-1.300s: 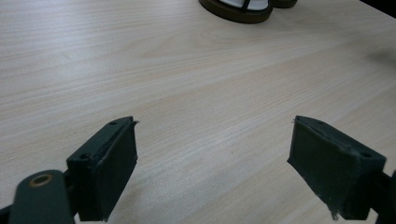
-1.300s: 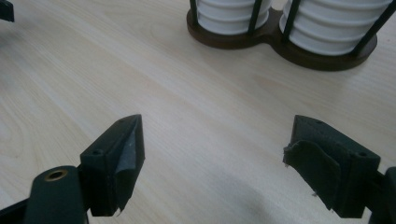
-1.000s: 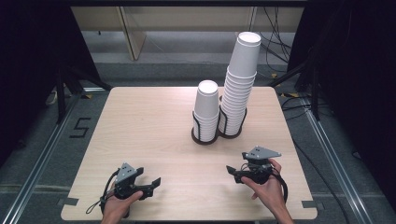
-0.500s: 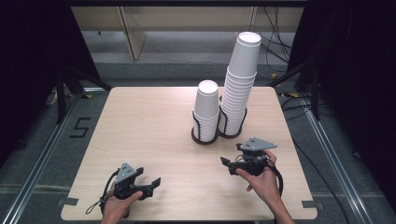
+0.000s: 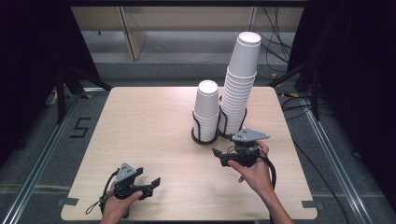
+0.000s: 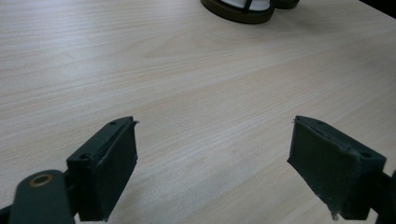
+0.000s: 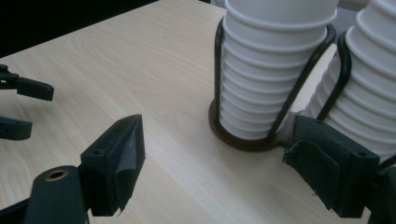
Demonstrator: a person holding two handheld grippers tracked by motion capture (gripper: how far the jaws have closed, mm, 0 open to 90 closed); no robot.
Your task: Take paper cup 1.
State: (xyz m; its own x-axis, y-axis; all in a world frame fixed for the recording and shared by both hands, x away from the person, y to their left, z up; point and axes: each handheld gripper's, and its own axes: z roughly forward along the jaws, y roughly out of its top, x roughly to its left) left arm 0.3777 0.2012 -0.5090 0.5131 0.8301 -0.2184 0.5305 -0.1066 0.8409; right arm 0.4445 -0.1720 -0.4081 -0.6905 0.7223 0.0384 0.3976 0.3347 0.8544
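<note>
Two stacks of white paper cups stand in a black wire holder (image 5: 205, 138) at the table's back right: a short stack (image 5: 207, 109) and a tall stack (image 5: 240, 84). My right gripper (image 5: 218, 157) hovers just in front of the holder, open, nothing between its jaws. In the right gripper view (image 7: 217, 123) the short stack (image 7: 271, 70) is close ahead and the tall stack (image 7: 369, 93) is at the right edge. My left gripper (image 5: 153, 185) rests near the table's front left, open over bare wood (image 6: 213, 121), also empty.
The light wooden table (image 5: 140, 126) has free room across its left and middle. Dark stands and cables (image 5: 280, 51) lie on the floor beyond the far edge. The left gripper's jaws (image 7: 18, 107) are at the left edge of the right gripper view.
My right gripper has risen and moved forward and left, closer to the cup holder. The left gripper has stayed where it was.
</note>
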